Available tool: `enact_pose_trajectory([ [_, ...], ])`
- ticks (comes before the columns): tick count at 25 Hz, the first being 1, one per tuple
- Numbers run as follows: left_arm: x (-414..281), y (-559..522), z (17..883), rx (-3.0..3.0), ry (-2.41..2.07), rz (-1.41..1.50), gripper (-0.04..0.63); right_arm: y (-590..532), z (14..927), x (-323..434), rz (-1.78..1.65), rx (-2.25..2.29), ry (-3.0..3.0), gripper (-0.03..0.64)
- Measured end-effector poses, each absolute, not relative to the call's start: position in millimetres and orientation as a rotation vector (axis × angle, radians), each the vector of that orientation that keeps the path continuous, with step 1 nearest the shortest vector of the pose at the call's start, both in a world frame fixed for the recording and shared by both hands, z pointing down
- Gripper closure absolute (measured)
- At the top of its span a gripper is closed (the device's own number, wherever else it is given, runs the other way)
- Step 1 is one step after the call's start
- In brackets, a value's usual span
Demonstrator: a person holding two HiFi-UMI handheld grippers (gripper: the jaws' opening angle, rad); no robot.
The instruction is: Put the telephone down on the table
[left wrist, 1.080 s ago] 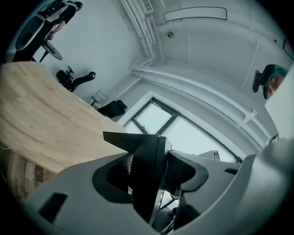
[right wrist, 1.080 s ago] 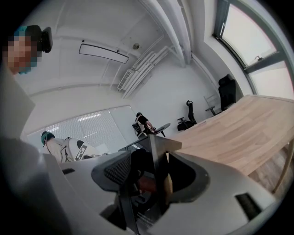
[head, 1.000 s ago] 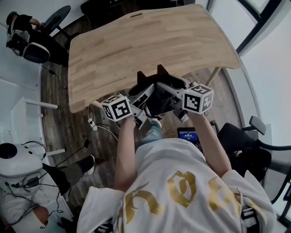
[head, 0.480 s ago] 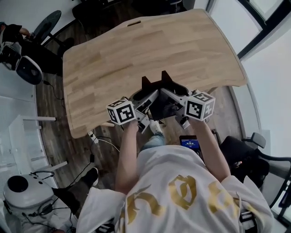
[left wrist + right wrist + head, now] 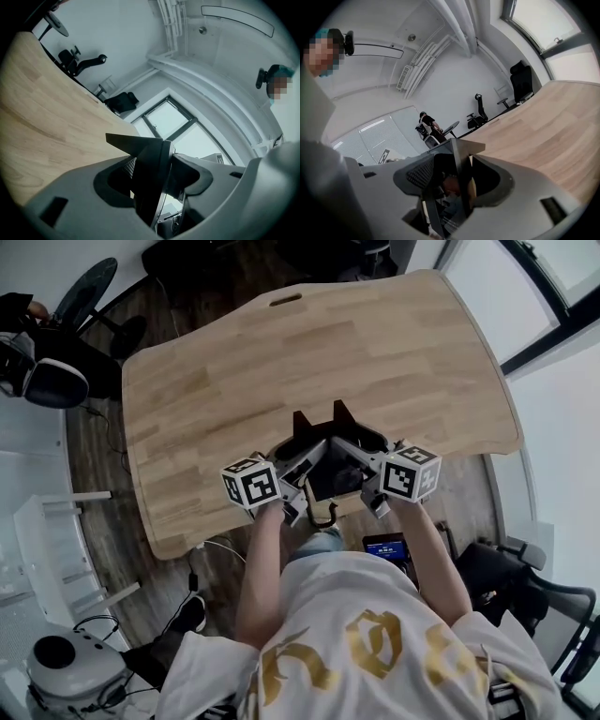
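The black telephone hangs between my two grippers, just above the near edge of the wooden table. My left gripper is shut on its left side and my right gripper on its right side. In the left gripper view a black edge of the telephone stands clamped between the grey jaws of the left gripper, with the tabletop stretching away at the left. The right gripper view shows the same dark body pinched in the right gripper. A dark curl dangles below the telephone.
Office chairs and a round stand stand on the dark floor beyond the table's left end. A white shelf is at the left. A small lit screen sits by my waist. Another dark chair stands at the lower right.
Both grippers have carried the telephone forward, from over the floor in front of the table to over its near edge, and a little lower. Both grips are unchanged.
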State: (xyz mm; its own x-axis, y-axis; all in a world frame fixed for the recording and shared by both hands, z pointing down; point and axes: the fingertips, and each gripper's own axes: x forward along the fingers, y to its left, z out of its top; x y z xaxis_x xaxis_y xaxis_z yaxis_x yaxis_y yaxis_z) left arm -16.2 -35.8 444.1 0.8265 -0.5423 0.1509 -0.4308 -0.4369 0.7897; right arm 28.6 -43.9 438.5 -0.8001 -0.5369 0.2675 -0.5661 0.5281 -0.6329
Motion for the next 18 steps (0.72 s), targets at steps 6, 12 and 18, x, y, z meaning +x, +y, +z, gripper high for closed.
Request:
enact_pose_trajectory([
  [6, -26, -69, 447, 2.102, -0.685, -0.133, 0.368, -76, 442, 19, 1.169, 1.022, -2.699, 0.375],
  [12, -33, -83, 448, 2.100, -0.678, -0.142, 0.368, -89, 443, 12, 1.170, 1.026, -2.693, 0.375],
  [18, -36, -86, 453, 2.102, -0.703, -0.141, 0.368, -93, 448, 9, 1.179, 0.979, -2.694, 0.375],
])
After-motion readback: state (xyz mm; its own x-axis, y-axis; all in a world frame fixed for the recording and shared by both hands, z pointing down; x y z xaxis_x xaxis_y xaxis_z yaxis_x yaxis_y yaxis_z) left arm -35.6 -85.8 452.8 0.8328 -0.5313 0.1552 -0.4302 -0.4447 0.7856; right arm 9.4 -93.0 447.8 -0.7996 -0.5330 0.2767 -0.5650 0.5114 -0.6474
